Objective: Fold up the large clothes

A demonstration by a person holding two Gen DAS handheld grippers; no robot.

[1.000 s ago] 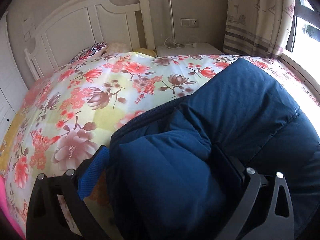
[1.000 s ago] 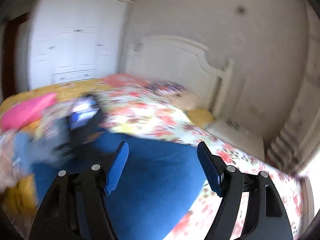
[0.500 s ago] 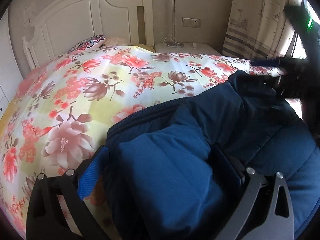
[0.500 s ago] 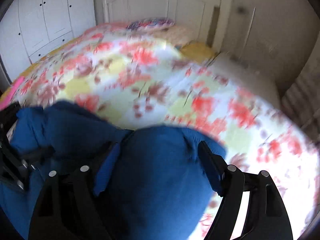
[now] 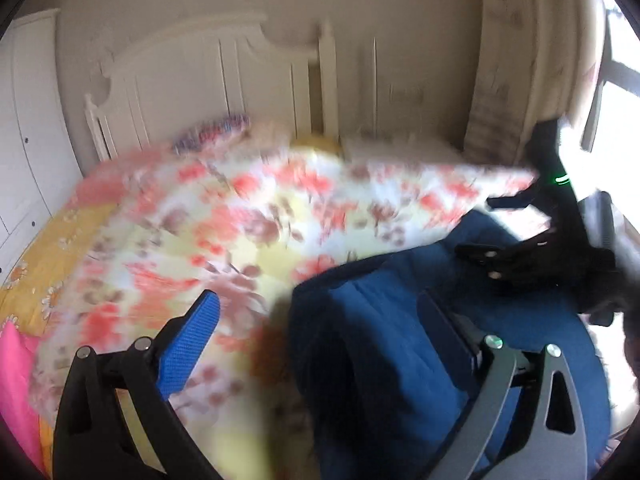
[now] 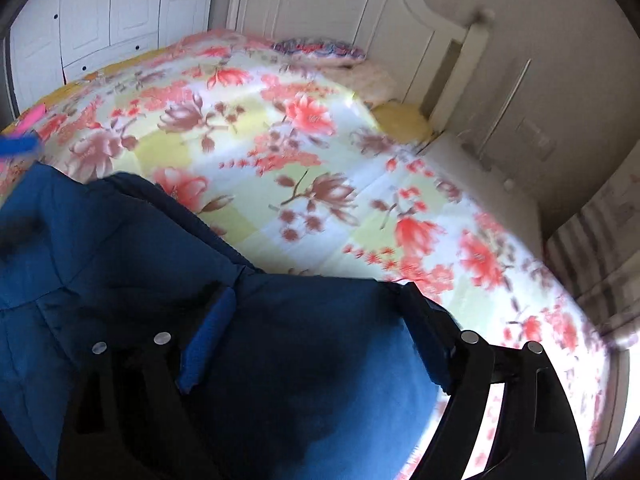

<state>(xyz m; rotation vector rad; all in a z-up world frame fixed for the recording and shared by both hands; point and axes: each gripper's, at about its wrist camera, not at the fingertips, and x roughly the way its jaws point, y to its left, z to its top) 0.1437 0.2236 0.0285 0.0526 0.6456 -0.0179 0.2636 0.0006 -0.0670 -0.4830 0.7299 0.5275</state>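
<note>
A dark blue padded jacket [image 5: 400, 340] lies bunched on the floral bedspread [image 5: 248, 224], at the near right of the left wrist view. My left gripper [image 5: 316, 304] is open and raised. Its left pad [image 5: 192, 344] hangs over bare bedspread, and its right finger [image 5: 452, 328] is over the jacket. The right gripper shows there as a black frame [image 5: 520, 256] low over the jacket's right side. In the right wrist view the jacket [image 6: 100, 248] fills the lower left. My right gripper [image 6: 318, 296] straddles a thick fold of it, its jaws opening.
A white headboard [image 5: 208, 76] and a patterned pillow [image 6: 320, 46] are at the far end. A nightstand [image 6: 480, 176] and a curtain [image 5: 504, 80] stand to the right, white wardrobe doors [image 6: 100, 12] to the left. A pink cloth [image 5: 16, 380] lies at the near left edge.
The left gripper has lifted and pulled back, so its left pad is clear of the jacket. The right gripper has swung down over the jacket's right side, with fabric between its fingers.
</note>
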